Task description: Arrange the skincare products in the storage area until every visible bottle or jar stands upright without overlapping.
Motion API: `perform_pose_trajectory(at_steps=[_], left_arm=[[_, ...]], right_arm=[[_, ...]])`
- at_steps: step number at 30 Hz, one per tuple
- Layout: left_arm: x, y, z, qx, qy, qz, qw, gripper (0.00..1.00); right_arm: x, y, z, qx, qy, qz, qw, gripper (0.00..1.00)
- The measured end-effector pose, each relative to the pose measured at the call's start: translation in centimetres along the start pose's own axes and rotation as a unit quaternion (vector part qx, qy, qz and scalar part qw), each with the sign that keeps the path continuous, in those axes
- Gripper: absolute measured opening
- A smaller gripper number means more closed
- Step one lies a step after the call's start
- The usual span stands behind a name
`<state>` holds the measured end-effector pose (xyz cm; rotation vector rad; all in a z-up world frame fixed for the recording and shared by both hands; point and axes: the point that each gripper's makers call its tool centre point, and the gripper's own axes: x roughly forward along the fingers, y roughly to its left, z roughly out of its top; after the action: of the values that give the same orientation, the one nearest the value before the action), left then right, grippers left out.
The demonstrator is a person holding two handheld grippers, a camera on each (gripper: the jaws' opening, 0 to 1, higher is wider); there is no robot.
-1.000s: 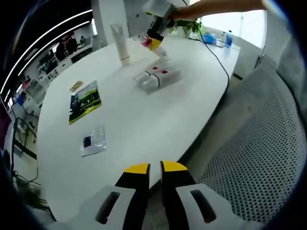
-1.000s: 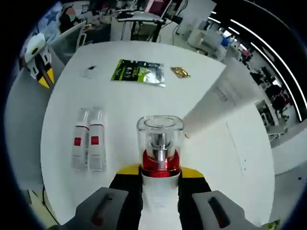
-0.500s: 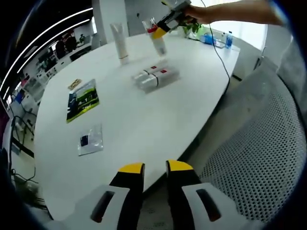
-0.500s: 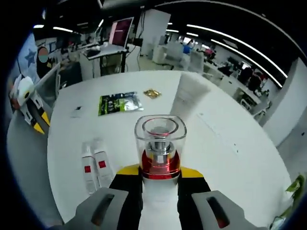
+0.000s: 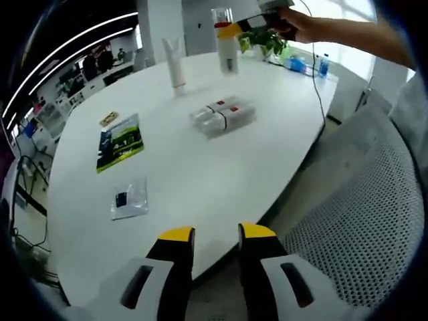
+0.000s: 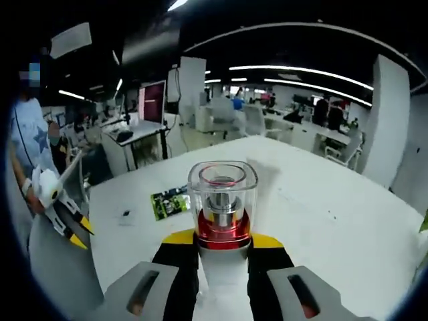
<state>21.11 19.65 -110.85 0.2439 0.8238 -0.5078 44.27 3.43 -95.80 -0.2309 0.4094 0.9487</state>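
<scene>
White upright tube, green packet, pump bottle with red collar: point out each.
White upright tube (image 5: 174,62), left gripper view, mid body.
Green packet (image 5: 120,141), left gripper view, centre.
Pump bottle with red collar (image 6: 222,198), right gripper view, clear cap.

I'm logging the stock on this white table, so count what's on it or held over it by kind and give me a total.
Pump bottle with clear cap, held in the right gripper: 1
Upright white tube: 1
Lying bottles with red labels: 2
Green packet: 1
Clear sachet: 1
Small gold packet: 1
Total: 7
</scene>
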Motion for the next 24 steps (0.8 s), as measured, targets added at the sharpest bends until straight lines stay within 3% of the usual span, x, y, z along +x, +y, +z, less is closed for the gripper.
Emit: perform_pose_trajectory(at_steps=[4, 8, 10, 12, 15, 17, 24], left_arm=[[0.1, -0.3, 0.1, -0.020, 0.004, -0.015, 0.9997, 0.28], [-0.1, 0.0, 1.2, -0.048, -0.005, -0.021, 0.9986, 0.30], [0.0, 0.5, 2.2, -0.084, -0.016, -0.023, 0.9961, 0.33], [0.1, 1.0, 4.0, -0.111, -0.049, -0.030, 0.9921, 0.36], [0.0, 1.3, 5.7, -0.158, -0.084, -0.046, 0.9828, 0.40], [-0.2, 1.3, 7.5, -0.190, -0.126, -0.061, 0.9719, 0.43], [-1.5, -0.6, 13.3, -0.199, -0.226, -0.125, 0.9453, 0.54]], right_arm=[[-1.0, 1.3, 1.0, 0.011, -0.023, 0.000, 0.9997, 0.20], [-2.0, 2.7, 2.0, 0.048, -0.059, 0.013, 0.9970, 0.20], [-2.4, 3.4, 1.9, 0.060, -0.065, 0.022, 0.9958, 0.20], [-2.6, 4.0, 1.8, 0.066, -0.069, 0.030, 0.9950, 0.20], [-2.9, 4.8, 1.6, 0.071, -0.070, 0.040, 0.9942, 0.20], [-3.2, 5.5, 1.4, 0.072, -0.070, 0.048, 0.9937, 0.20], [-3.7, 7.5, 0.8, 0.097, -0.086, 0.084, 0.9880, 0.20]])
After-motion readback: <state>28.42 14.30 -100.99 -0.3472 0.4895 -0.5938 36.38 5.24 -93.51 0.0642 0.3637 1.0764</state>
